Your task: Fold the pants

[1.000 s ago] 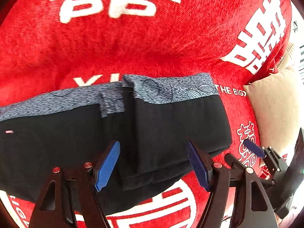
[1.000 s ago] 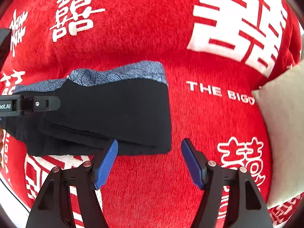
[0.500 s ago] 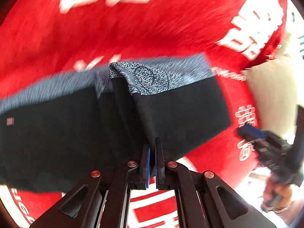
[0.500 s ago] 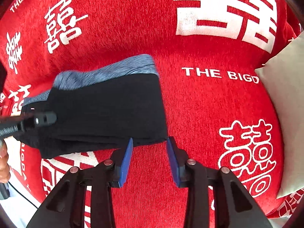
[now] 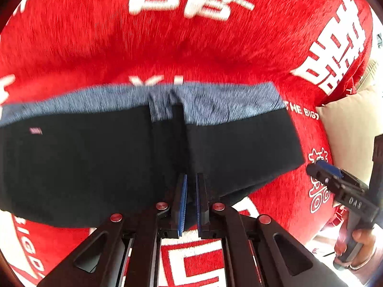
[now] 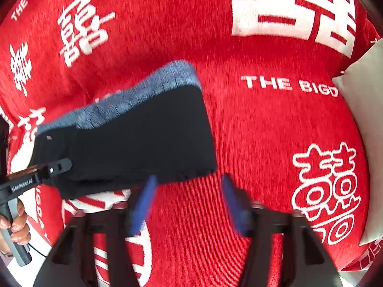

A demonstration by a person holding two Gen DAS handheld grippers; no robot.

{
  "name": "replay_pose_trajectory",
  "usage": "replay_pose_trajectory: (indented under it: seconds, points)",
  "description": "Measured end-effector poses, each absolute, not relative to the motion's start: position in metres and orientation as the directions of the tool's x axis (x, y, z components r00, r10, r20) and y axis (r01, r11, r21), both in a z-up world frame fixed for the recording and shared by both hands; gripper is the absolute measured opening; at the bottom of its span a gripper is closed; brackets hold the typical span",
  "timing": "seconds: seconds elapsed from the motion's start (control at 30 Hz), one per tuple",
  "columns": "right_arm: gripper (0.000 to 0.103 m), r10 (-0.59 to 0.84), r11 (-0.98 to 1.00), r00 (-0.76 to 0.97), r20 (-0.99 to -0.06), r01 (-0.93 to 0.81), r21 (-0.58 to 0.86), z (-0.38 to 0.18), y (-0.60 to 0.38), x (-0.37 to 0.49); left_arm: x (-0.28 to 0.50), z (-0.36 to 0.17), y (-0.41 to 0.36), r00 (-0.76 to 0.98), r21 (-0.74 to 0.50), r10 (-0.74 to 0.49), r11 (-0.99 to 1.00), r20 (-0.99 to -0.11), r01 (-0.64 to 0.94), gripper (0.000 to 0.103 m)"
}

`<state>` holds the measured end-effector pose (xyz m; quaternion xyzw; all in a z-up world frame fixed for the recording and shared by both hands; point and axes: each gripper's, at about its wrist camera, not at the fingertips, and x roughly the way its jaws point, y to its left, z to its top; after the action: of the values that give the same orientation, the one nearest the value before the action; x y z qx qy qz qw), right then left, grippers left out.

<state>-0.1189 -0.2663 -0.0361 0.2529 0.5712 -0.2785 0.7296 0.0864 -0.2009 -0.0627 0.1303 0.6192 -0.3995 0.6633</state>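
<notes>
Black pants (image 5: pixel 95 157) with a grey-blue waistband (image 5: pixel 215 100) lie folded on the red blanket (image 5: pixel 167 47). My left gripper (image 5: pixel 191 191) is shut on the near edge of the pants, at a vertical fold in the middle. In the right wrist view the pants (image 6: pixel 143 138) sit left of centre. My right gripper (image 6: pixel 189 191) is open and empty, just below the pants' near right corner, over the blanket (image 6: pixel 263 131). The left gripper's body (image 6: pixel 36 174) shows at the left edge there, and the right gripper's body (image 5: pixel 335 181) in the left wrist view.
The red blanket carries large white characters (image 6: pixel 294 12) and the words "THE BIGD" (image 6: pixel 287 86). A beige pillow (image 6: pixel 363 124) lies at the right; it also shows in the left wrist view (image 5: pixel 347 131). A white floor strip (image 6: pixel 28 260) shows at lower left.
My left gripper closed on the near edge of the pants and still holds it. My right gripper narrowed beside the pants' corner, then opened wide again and drew back slightly.
</notes>
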Motion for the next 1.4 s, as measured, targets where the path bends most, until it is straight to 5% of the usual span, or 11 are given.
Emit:
replay_pose_trajectory:
  seconds: [0.13,0.27,0.3,0.5,0.67,0.87,1.0,1.13,1.2,1.27,1.4]
  points:
    - [0.071,-0.130,0.691,0.226,-0.965,0.719,0.076,-0.026,-0.289,-0.111,0.087,-0.052,-0.225,-0.078,-0.332,-0.394,0.633,-0.916,0.699,0.006]
    - [0.027,-0.093,0.651,0.248,-0.964,0.748,0.129,-0.030,-0.326,-0.091,0.083,-0.062,-0.261,-0.053,-0.309,-0.387,0.640,-0.921,0.703,0.006]
    - [0.024,-0.085,0.645,0.253,-0.964,0.751,0.141,-0.031,-0.333,-0.085,0.084,-0.068,-0.268,-0.050,-0.304,-0.378,0.650,-0.924,0.696,0.006]
    - [0.023,-0.072,0.700,0.264,-0.962,0.700,0.140,-0.051,-0.357,-0.024,0.098,-0.112,-0.269,-0.022,-0.231,-0.282,0.737,-0.959,0.635,0.006]
    - [0.019,-0.034,0.761,0.115,-0.993,0.647,0.049,-0.117,-0.363,0.007,0.098,-0.119,-0.262,-0.026,-0.261,-0.320,0.719,-0.947,0.644,0.006]
    - [0.019,-0.061,0.766,0.126,-0.990,0.643,0.035,-0.116,-0.364,0.010,0.097,-0.118,-0.255,-0.038,-0.277,-0.334,0.707,-0.942,0.651,0.006]
    - [0.041,-0.079,0.744,0.115,-0.990,0.668,0.018,-0.103,-0.358,-0.011,0.092,-0.116,-0.235,-0.022,-0.242,-0.315,0.681,-0.949,0.691,0.006]
    - [0.041,-0.121,0.728,0.147,-0.982,0.685,0.013,-0.077,-0.342,-0.049,0.088,-0.111,-0.222,0.003,-0.205,-0.294,0.675,-0.956,0.709,0.006]
    - [0.041,-0.118,0.732,0.175,-0.977,0.680,0.034,-0.067,-0.327,-0.068,0.089,-0.111,-0.217,0.019,-0.188,-0.279,0.695,-0.960,0.694,0.016]
    - [0.041,-0.107,0.758,0.191,-0.976,0.651,0.044,-0.063,-0.305,-0.078,0.092,-0.112,-0.210,0.054,-0.155,-0.256,0.725,-0.965,0.672,0.047]
    - [0.047,-0.141,0.786,0.104,-0.985,0.617,-0.048,-0.090,-0.276,-0.079,0.102,-0.113,-0.189,0.032,-0.187,-0.257,0.777,-0.966,0.601,0.054]
